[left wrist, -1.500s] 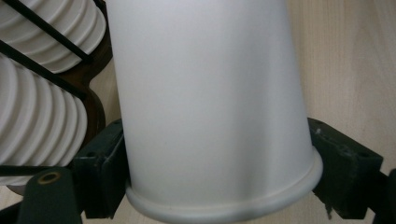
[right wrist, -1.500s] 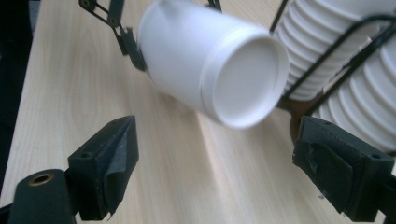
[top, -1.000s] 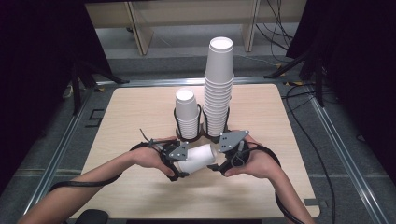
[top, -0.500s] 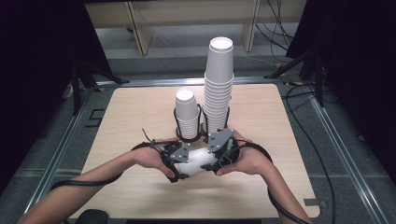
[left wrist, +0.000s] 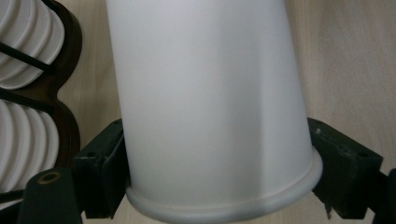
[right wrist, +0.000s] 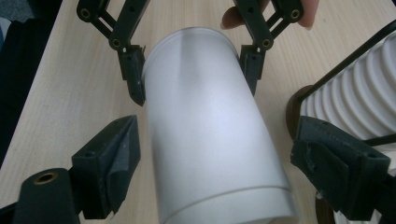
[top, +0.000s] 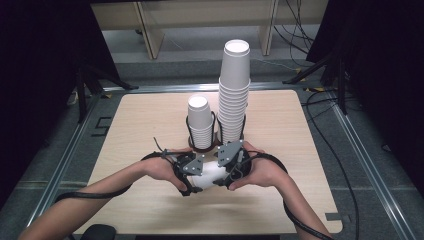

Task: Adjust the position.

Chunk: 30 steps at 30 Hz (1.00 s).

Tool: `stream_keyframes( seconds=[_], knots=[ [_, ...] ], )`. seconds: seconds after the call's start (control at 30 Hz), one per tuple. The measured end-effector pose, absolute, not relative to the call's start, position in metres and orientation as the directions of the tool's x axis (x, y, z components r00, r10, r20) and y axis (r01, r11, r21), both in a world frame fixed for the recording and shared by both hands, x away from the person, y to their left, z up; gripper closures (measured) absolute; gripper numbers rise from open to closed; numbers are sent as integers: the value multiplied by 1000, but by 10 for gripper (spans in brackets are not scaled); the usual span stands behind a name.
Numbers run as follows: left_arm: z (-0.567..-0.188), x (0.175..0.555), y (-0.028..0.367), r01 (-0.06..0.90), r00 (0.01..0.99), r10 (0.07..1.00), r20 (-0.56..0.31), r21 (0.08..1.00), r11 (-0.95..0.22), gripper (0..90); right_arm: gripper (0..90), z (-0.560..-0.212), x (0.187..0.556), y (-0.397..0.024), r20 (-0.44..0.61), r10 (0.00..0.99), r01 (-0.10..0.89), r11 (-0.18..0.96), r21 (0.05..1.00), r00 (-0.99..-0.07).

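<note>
Centrally, one white paper cup [top: 210,174] lies on its side between the two grippers, above the near middle of the light wooden table [top: 280,200]. No print, brand mark or label can be read on its wall in the high view or in either gripper view.

Left gripper [top: 192,175]: held in the person's left hand [top: 162,170]. Its black jaws are clamped on the cup just above the rolled rim, one pad on each side, as the left gripper view [left wrist: 219,140] shows.

Right gripper [top: 227,170]: held in the person's right hand [top: 260,172]. Its jaws have just been closing, with the cup's other end between them. In the right gripper view [right wrist: 215,158] a narrow gap shows on both sides between the pads and the cup's wall, so they stand apart and do not press on it.

Short stack of cups [top: 200,122]: white, nested, mouths up, standing in a dark wire holder [top: 214,134] behind the grippers.

Tall stack of cups [top: 234,90]: white, nested, just beside the short stack on its right, in the same kind of holder. No writing legible on either stack.

Black cables [top: 100,192] trail from both grippers over the table's near edge.
</note>
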<state>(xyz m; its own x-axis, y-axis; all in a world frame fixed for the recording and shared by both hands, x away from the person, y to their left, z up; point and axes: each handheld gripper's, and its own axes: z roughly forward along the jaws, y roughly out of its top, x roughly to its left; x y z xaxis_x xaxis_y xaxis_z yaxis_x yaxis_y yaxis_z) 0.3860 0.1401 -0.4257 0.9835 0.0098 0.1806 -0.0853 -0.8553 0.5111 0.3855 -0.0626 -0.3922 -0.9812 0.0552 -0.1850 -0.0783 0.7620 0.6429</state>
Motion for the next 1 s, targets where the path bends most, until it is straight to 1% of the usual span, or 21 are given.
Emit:
stream_keyframes(
  seconds=[0.07, 0.1, 0.13, 0.17, 0.23, 0.27, 0.3, 0.4, 0.57, 0.63, 0.67, 0.7, 0.77, 0.8, 0.87, 0.9, 0.93, 0.97, 1.0],
  knots=[
    [-426, 386, 140, -84, 984, 11, 180, 511, -856, 169, 161, -393, 386, -62, -189, 44, -90, 761, 642, -981],
    [-426, 386, 140, -84, 984, 11, 180, 510, -856, 169, 164, -393, 384, -61, -164, 64, -56, 766, 640, -984],
    [-426, 386, 140, -86, 983, 8, 181, 507, -857, 169, 165, -393, 387, -60, -192, 31, -101, 762, 640, -981],
    [-425, 386, 140, -89, 983, 5, 182, 504, -859, 169, 165, -394, 384, -61, -162, 62, -57, 769, 637, -985],
    [-425, 386, 140, -90, 983, 4, 182, 504, -859, 169, 167, -396, 385, -60, -171, 42, -78, 768, 636, -984],
    [-425, 386, 140, -91, 983, 2, 182, 504, -859, 169, 167, -396, 384, -60, -158, 56, -58, 771, 634, -986],
    [-425, 386, 140, -91, 983, 3, 182, 506, -858, 169, 168, -396, 387, -59, -194, 21, -109, 765, 635, -981],
    [-424, 386, 140, -95, 983, 0, 185, 503, -859, 169, 170, -398, 387, -58, -191, 19, -108, 766, 633, -982],
    [-424, 386, 139, -97, 983, -3, 185, 503, -859, 169, 171, -400, 384, -58, -147, 53, -52, 777, 628, -988],
    [-424, 386, 139, -101, 983, -7, 185, 501, -860, 169, 171, -401, 385, -58, -145, 50, -53, 778, 626, -988],
    [-423, 386, 139, -104, 982, -10, 187, 501, -859, 169, 171, -402, 388, -57, -167, 13, -97, 770, 630, -986],
    [-423, 386, 139, -109, 982, -14, 189, 498, -860, 169, 173, -403, 389, -56, -173, 12, -101, 770, 630, -985],
    [-423, 385, 139, -114, 981, -21, 192, 493, -862, 169, 174, -404, 389, -55, -165, 10, -96, 775, 625, -986],
    [-423, 385, 139, -115, 981, -22, 190, 494, -862, 169, 174, -404, 387, -55, -144, 30, -67, 781, 621, -989],
    [-422, 385, 139, -116, 982, -23, 190, 494, -862, 169, 178, -405, 385, -54, -133, 43, -48, 786, 616, -990],
    [-423, 385, 139, -117, 982, -25, 189, 495, -861, 169, 182, -406, 388, -53, -157, 15, -87, 781, 618, -987],
    [-423, 385, 139, -118, 982, -26, 187, 496, -860, 169, 189, -406, 389, -53, -157, 2, -96, 783, 615, -988],
    [-423, 384, 139, -119, 982, -28, 187, 497, -860, 169, 195, -407, 385, -53, -125, 40, -45, 790, 612, -991],
    [-422, 384, 139, -120, 982, -30, 186, 497, -859, 169, 201, -407, 386, -53, -133, 33, -55, 793, 606, -991]
  ],
)
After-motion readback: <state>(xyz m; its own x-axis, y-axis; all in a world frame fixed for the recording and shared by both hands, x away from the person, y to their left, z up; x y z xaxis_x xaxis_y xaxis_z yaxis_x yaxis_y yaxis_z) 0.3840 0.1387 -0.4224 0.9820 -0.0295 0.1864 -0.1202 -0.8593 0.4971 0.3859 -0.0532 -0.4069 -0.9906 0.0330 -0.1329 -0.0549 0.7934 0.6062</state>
